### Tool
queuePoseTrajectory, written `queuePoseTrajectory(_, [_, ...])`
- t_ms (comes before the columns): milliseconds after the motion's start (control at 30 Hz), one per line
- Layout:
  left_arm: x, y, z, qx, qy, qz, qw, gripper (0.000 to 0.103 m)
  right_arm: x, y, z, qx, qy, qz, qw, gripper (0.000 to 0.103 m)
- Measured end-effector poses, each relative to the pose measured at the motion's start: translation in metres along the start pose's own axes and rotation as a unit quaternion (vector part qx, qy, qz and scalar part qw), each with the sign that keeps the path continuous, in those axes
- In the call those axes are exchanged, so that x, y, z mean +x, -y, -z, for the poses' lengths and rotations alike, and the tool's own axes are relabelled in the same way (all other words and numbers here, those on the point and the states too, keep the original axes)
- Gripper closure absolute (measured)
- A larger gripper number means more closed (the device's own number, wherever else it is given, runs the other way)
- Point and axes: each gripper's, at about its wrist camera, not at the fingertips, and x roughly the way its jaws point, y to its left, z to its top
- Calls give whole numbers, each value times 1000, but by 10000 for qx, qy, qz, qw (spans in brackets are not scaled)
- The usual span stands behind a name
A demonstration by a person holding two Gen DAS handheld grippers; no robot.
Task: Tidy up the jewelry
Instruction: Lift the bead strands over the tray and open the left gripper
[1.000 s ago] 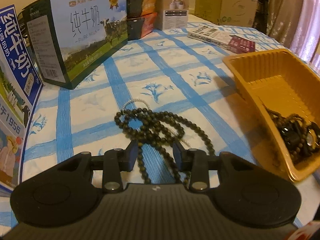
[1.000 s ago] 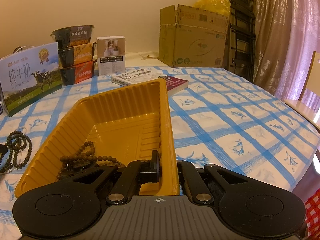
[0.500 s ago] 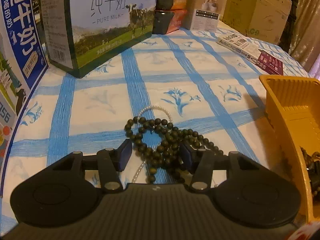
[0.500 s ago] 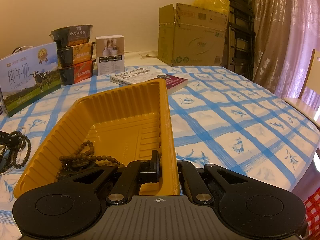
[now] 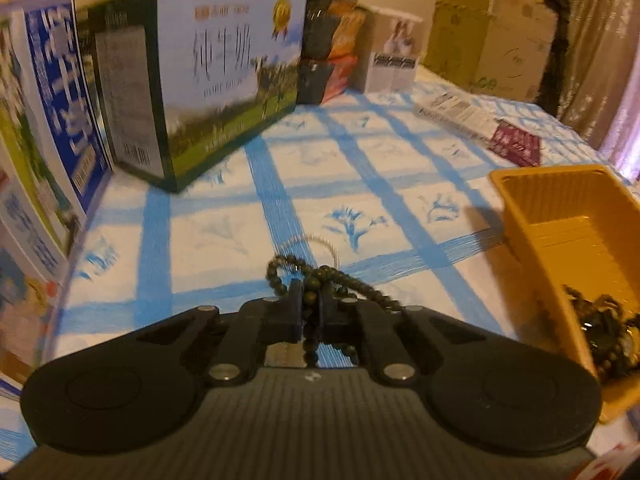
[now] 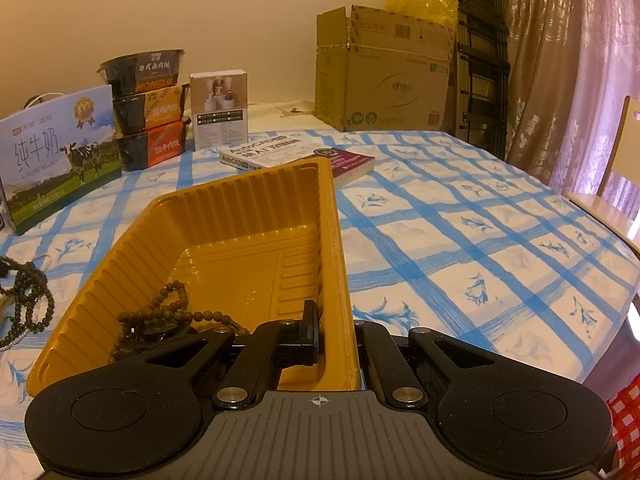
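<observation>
The left gripper (image 5: 310, 312) has its fingers (image 5: 294, 312) drawn narrow, pinching several strands of a dark green-brown beaded necklace (image 5: 320, 278) between them; loops of beads bunch just ahead of the tips and one strand trails down behind them toward the gripper body. In the right wrist view the same dark beads (image 6: 28, 300) show at the 9 o'clock edge. A thin string of small white beads (image 5: 316, 242) lies on the blue-and-white checked tabletop (image 5: 360, 176) just beyond the dark necklace, toward 12 o'clock.

The orange ribbed plastic tray (image 5: 560, 232) sits at 3 o'clock in the left wrist view, with a heap of dark beaded jewelry (image 5: 608, 336) in its near end. The right gripper (image 6: 336, 334) clamps the tray's right-hand wall (image 6: 336, 264): one finger (image 6: 310, 334) is inside the tray and the other is hidden outside the wall. A brown beaded bracelet (image 6: 168, 312) lies in the tray's near-left part, at 9 o'clock from that finger.

A milk carton box with a cow picture (image 6: 60, 156) stands at 10 o'clock, stacked instant-food bowls (image 6: 148, 108) and a small white box (image 6: 220, 108) beside it, a book (image 6: 296, 156) just behind the tray, and a cardboard box (image 6: 384, 76) at 1 o'clock.
</observation>
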Motion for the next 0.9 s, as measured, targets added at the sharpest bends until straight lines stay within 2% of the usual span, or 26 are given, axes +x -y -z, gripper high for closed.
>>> queuePoseTrajectory(233, [-77, -8, -31, 107, 527, 260, 9982, 97, 0, 1, 1, -9, 5, -2, 10000, 100])
queuePoseTrajectory(467, [-146, -5, -68, 324, 1046, 337, 9934, 97, 0, -2, -1, 3, 8, -14, 10000, 100])
queuePoseTrajectory(900, [-224, -12, -109, 439, 1358, 35, 9898, 97, 1, -4, -4, 28, -9, -40, 10000, 100])
